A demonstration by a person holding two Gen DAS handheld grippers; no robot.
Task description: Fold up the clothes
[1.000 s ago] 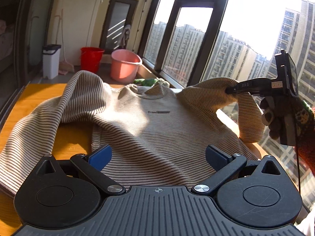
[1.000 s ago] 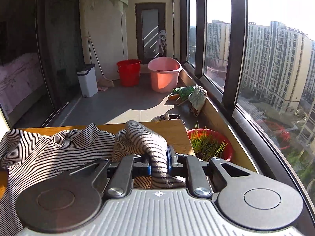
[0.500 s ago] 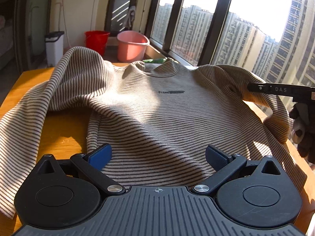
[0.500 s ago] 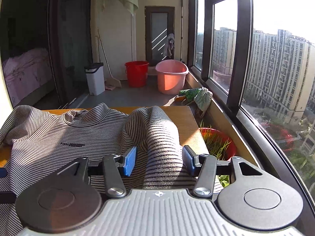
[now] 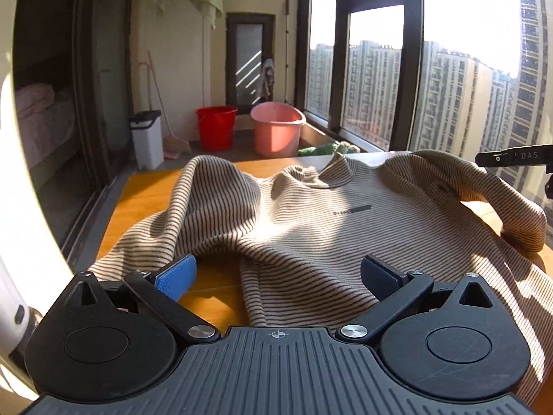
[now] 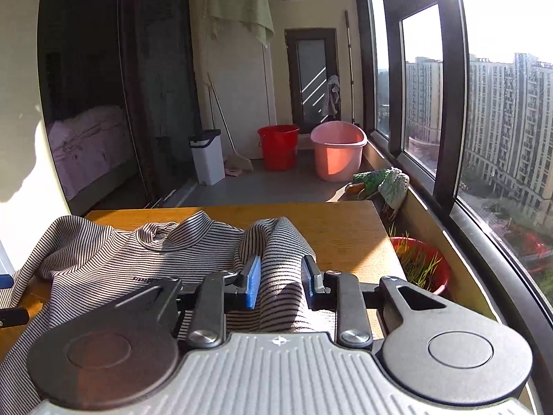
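A beige striped sweater [image 5: 311, 221] lies front up on the wooden table [image 5: 145, 193], collar at the far side. My left gripper [image 5: 278, 276] hovers open over the near hem, its blue pads [image 5: 176, 276] wide apart and empty. The left sleeve [image 5: 138, 252] runs under the left pad. In the right wrist view, my right gripper [image 6: 280, 283] is shut on the sweater's right sleeve [image 6: 280, 242], and the fabric is pinched narrow between the pads. From the left wrist view, the right gripper [image 5: 515, 157] shows only as a black finger at the right edge, holding that sleeve arched above the table.
The table's right edge [image 6: 387, 242] runs close to the window ledge. A red pot of grass [image 6: 420, 266] stands just beyond that edge. On the floor behind are a pink tub [image 6: 337, 154], a red bucket [image 6: 278, 147] and a white bin [image 6: 207, 157].
My right gripper opened half a second ago and has now closed back onto the right sleeve. The left gripper stayed open and shifted left along the hem.
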